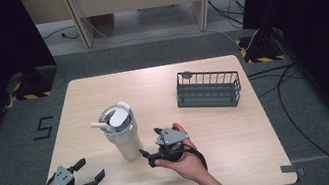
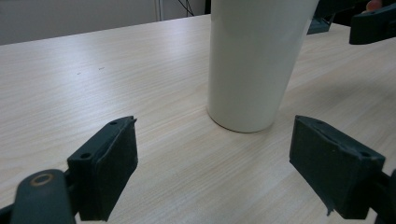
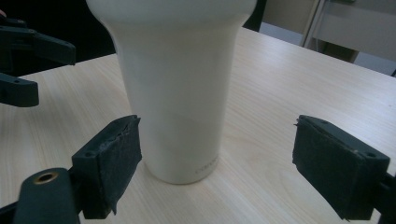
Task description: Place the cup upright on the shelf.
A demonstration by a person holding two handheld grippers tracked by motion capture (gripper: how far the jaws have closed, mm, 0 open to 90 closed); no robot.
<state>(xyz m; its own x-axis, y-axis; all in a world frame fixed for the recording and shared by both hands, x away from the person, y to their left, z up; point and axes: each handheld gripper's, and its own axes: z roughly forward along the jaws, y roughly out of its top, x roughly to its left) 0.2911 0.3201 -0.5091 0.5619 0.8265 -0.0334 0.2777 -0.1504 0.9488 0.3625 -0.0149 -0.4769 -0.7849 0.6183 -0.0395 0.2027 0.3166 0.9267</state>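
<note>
A white tumbler (image 1: 124,134) with a clear lid and a white straw (image 1: 98,126) stands upright on the wooden table (image 1: 219,129), left of centre. My left gripper (image 1: 89,171) rests near the front left corner, open, aimed at the tumbler (image 2: 252,60) from its lower left with a gap between. My right gripper (image 1: 151,150) is open just right of the tumbler's base. In the right gripper view the tumbler (image 3: 177,93) stands close ahead, nearer the left pad (image 3: 114,163), nothing between the jaws. The other gripper (image 3: 28,51) shows beyond it.
A dark wire basket (image 1: 208,88) sits at the back right of the table. Cables trail on the grey floor at the right. Dark curtains flank both sides, and wooden furniture legs stand behind the table.
</note>
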